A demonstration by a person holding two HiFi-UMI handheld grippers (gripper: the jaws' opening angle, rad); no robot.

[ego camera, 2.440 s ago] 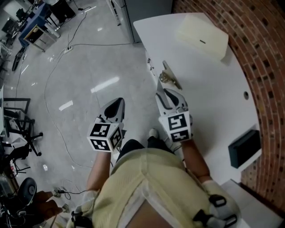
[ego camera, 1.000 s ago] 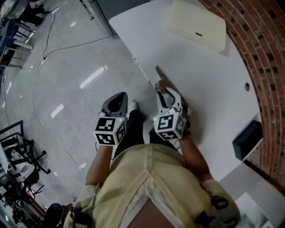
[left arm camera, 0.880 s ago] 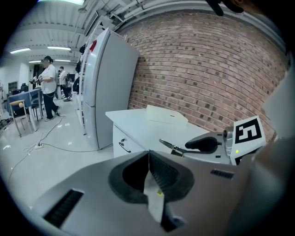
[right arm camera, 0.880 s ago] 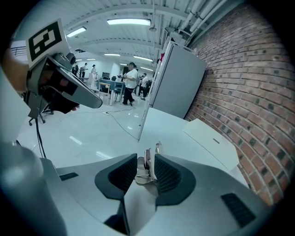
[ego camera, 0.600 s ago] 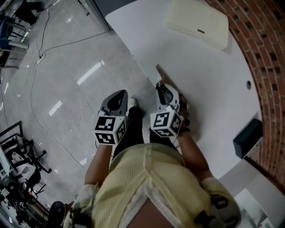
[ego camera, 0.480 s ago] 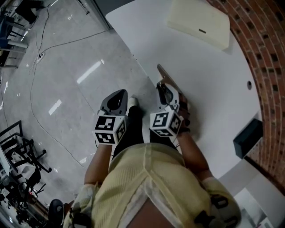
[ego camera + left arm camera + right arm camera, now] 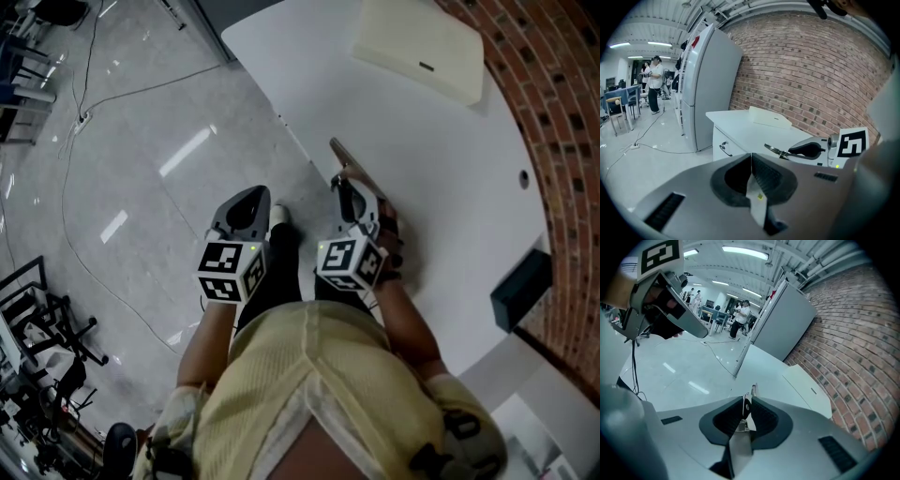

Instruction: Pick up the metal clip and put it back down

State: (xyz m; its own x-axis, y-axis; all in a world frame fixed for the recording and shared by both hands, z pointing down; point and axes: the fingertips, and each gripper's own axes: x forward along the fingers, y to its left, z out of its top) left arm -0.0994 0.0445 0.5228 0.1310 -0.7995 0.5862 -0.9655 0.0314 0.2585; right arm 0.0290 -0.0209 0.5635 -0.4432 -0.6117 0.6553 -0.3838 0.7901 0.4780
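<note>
The metal clip (image 7: pixel 347 170) is a shiny spring clamp that pokes out ahead of my right gripper (image 7: pixel 345 190), near the left edge of the white table (image 7: pixel 441 178). In the right gripper view the jaws are shut on the metal clip (image 7: pixel 747 405), whose tip shows just past the black pads (image 7: pixel 759 416). The left gripper view shows the metal clip (image 7: pixel 775 150) sticking out of the right gripper's nose, low over the tabletop; contact with it cannot be told. My left gripper (image 7: pixel 249 201) hangs over the floor beside the table, shut and empty (image 7: pixel 751 159).
A cream flat box (image 7: pixel 417 49) lies at the table's far end. A black box (image 7: pixel 518 289) sits by the brick wall (image 7: pixel 562 112) on the right. A grey fridge (image 7: pixel 705 89) stands beyond the table. Cables run across the glossy floor (image 7: pixel 141 122).
The right gripper has moved forward onto the clip and shut on it, then turned slightly. The left gripper has barely moved.
</note>
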